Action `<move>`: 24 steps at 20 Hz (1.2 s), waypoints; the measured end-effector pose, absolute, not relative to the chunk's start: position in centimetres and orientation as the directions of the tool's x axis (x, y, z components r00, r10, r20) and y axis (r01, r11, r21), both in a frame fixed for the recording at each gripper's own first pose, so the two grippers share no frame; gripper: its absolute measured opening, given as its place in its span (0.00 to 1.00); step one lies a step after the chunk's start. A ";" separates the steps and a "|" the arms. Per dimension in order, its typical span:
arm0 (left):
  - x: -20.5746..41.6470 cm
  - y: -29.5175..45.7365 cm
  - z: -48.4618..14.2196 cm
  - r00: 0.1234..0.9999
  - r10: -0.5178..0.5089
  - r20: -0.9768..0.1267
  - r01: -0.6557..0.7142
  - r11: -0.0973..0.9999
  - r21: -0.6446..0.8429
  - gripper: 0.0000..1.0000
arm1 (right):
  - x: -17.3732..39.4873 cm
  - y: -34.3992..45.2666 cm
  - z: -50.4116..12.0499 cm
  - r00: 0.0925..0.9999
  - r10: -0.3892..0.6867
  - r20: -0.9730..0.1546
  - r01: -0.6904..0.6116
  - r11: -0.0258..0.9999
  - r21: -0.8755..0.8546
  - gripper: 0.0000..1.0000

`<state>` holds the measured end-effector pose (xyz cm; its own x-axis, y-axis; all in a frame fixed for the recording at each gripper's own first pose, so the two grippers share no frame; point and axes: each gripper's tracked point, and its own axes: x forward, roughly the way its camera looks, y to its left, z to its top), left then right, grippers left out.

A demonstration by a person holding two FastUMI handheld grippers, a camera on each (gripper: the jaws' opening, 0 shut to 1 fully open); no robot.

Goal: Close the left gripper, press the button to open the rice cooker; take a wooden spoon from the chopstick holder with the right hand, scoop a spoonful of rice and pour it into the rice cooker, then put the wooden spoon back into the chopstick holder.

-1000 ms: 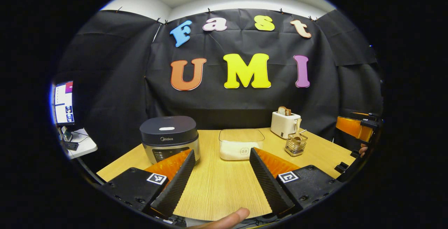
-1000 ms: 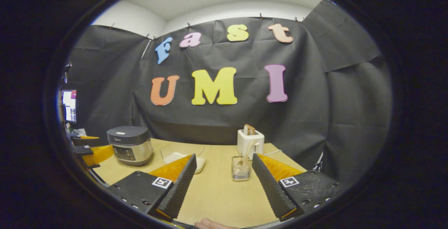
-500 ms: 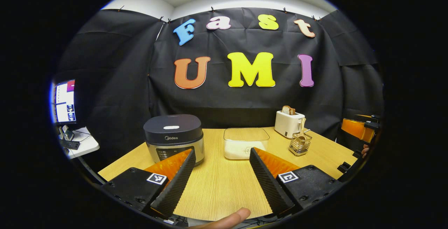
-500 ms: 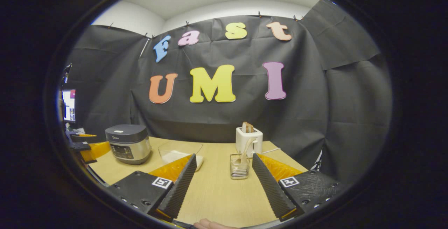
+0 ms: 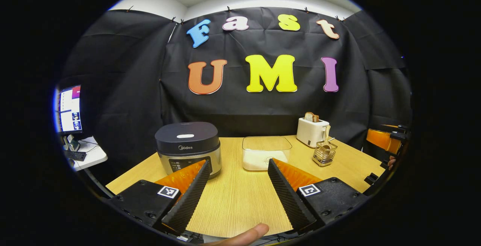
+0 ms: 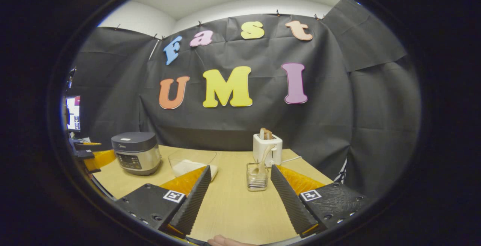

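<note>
A dark-lidded rice cooker (image 5: 187, 146) (image 6: 136, 157) stands shut at the left of the wooden table (image 5: 236, 201). Beside it sits a clear box of white rice (image 5: 265, 152) (image 6: 191, 165). A wire chopstick holder (image 5: 324, 154) (image 6: 257, 176) farther right carries a wooden spoon (image 5: 325, 140) (image 6: 262, 161). My left gripper (image 5: 237, 191) is open above the table's near side, well short of the cooker. My right gripper (image 6: 238, 195) is open too, with the holder a little beyond its fingers. The right gripper also shows at the right edge (image 5: 387, 140) of the left gripper view.
A white toaster (image 5: 312, 131) (image 6: 267, 148) with bread in it stands at the back right. A side desk with a monitor (image 5: 69, 108) is off to the left. A fingertip (image 5: 244, 235) shows at the bottom edge. Black cloth walls enclose the table.
Both grippers have drawn back and risen slightly; the cooker, rice box and holder look a little farther away. Both stay open.
</note>
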<state>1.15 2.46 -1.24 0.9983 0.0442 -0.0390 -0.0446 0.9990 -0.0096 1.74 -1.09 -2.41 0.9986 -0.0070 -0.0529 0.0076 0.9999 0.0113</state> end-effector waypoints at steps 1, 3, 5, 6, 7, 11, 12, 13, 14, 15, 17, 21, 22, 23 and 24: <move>1.3 2.6 -1.4 0.998 0.047 -0.044 -0.048 0.999 -0.009 0.99 | 2.4 -1.4 -2.3 0.999 -0.014 -0.049 0.015 1.000 0.005 0.95; 1.5 2.9 -1.7 0.997 0.050 -0.052 -0.051 0.999 -0.012 0.99 | 4.1 -2.0 -1.5 0.999 -0.031 -0.034 0.031 0.999 -0.016 0.95; 2.0 3.5 -2.1 0.996 0.065 -0.065 -0.065 0.998 -0.012 0.99 | 6.6 -2.6 -0.8 0.999 -0.044 -0.027 0.043 0.998 -0.042 0.95; 2.2 3.8 -2.3 0.995 0.074 -0.068 -0.075 0.997 -0.008 1.00 | 7.9 -2.9 -0.4 0.998 -0.051 -0.026 0.050 0.997 -0.056 0.95; 2.4 4.2 -2.5 0.994 0.085 -0.071 -0.085 0.996 -0.003 1.00 | 9.2 -3.2 -0.4 0.998 -0.058 -0.029 0.056 0.996 -0.070 0.95; 3.4 5.1 -3.3 0.991 0.106 -0.080 -0.106 0.994 0.008 1.00 | 13.4 -2.9 -1.0 0.996 -0.057 -0.065 0.052 0.995 -0.081 0.96; 3.7 5.4 -3.5 0.990 0.110 -0.084 -0.109 0.994 0.007 1.00 | 14.0 -2.6 -1.2 0.996 -0.052 -0.077 0.046 0.996 -0.076 0.96; 4.0 5.7 -3.4 0.990 0.116 -0.078 -0.116 0.993 0.001 1.00 | 14.6 -2.1 -1.6 0.995 -0.042 -0.092 0.036 0.997 -0.070 0.96; 4.1 6.1 -2.9 0.989 0.129 -0.066 -0.129 0.992 -0.008 1.00 | 14.9 -1.6 -1.7 0.995 -0.027 -0.099 0.021 0.998 -0.062 0.96; 4.4 6.6 -2.3 0.988 0.146 -0.045 -0.147 0.989 -0.019 1.00 | 15.1 -1.0 -1.7 0.995 -0.012 -0.100 0.006 0.998 -0.057 0.96; 5.2 7.2 -1.6 0.987 0.156 -0.032 -0.157 0.987 -0.041 0.99 | 15.7 -0.8 -2.0 0.994 0.000 -0.110 -0.007 0.998 -0.060 0.98; 7.6 9.4 -0.4 0.980 0.178 -0.086 -0.183 0.981 -0.057 0.99 | 16.3 -0.9 -2.4 0.993 0.010 -0.118 -0.013 0.999 -0.029 0.95; 8.5 10.0 0.0 0.979 0.179 -0.099 -0.186 0.980 -0.071 0.99 | 16.3 -0.9 -2.4 0.993 0.013 -0.117 -0.016 0.999 -0.028 0.95; 9.2 10.7 0.3 0.977 0.185 -0.107 -0.194 0.978 -0.081 0.99 | 16.3 -1.1 -2.3 0.993 0.010 -0.114 -0.014 0.999 -0.032 0.95; 10.1 11.6 0.6 0.974 0.194 -0.115 -0.205 0.974 -0.092 0.99 | 16.3 -1.3 -2.1 0.994 0.007 -0.110 -0.012 0.999 -0.040 0.95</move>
